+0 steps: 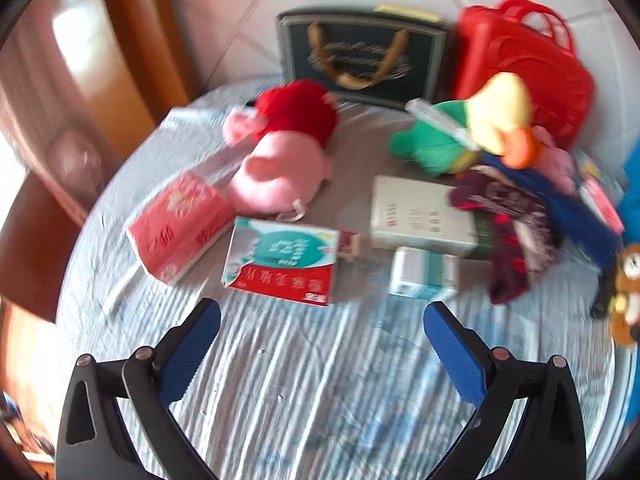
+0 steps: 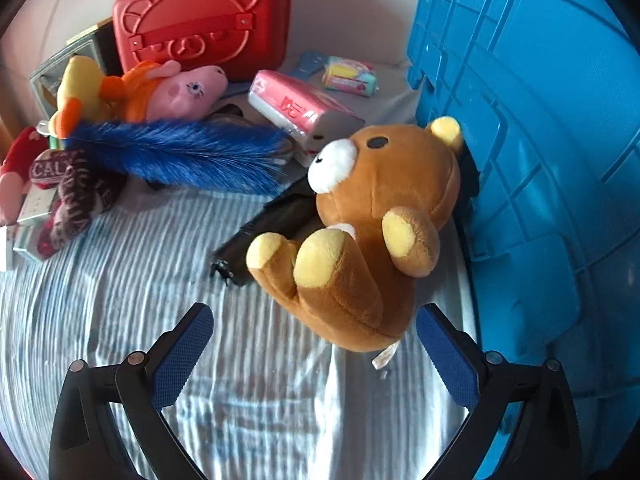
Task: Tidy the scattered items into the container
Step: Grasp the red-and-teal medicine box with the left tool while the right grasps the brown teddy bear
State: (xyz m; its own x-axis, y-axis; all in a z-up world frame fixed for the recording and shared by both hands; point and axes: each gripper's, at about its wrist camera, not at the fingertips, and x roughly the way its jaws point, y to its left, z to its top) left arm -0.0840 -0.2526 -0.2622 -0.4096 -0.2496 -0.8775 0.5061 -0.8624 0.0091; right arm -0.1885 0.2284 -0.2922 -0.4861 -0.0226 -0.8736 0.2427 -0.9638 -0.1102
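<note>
Brown bear plush (image 2: pixel 372 220), yellow paws/ears, leans vs blue crate (image 2: pixel 540 140); right claw (image 2: pixel 316 354) & left claw (image 1: pixel 322 344) both spread, empty.

1. The left wrist view is smeared with motion blur; print on the boxes (image 1: pixel 280 258) is unreadable.
2. The right wrist view is sharper: the bear (image 2: pixel 372 216) has crisp fur.
3. Daylight is bright; glare whitens the left edge of the left view.
4. The bear casts a soft shadow on the sheet (image 2: pixel 120 280).
5. Fisheye bending curves the crate (image 2: pixel 540 140), and both views have dark corners.
</note>
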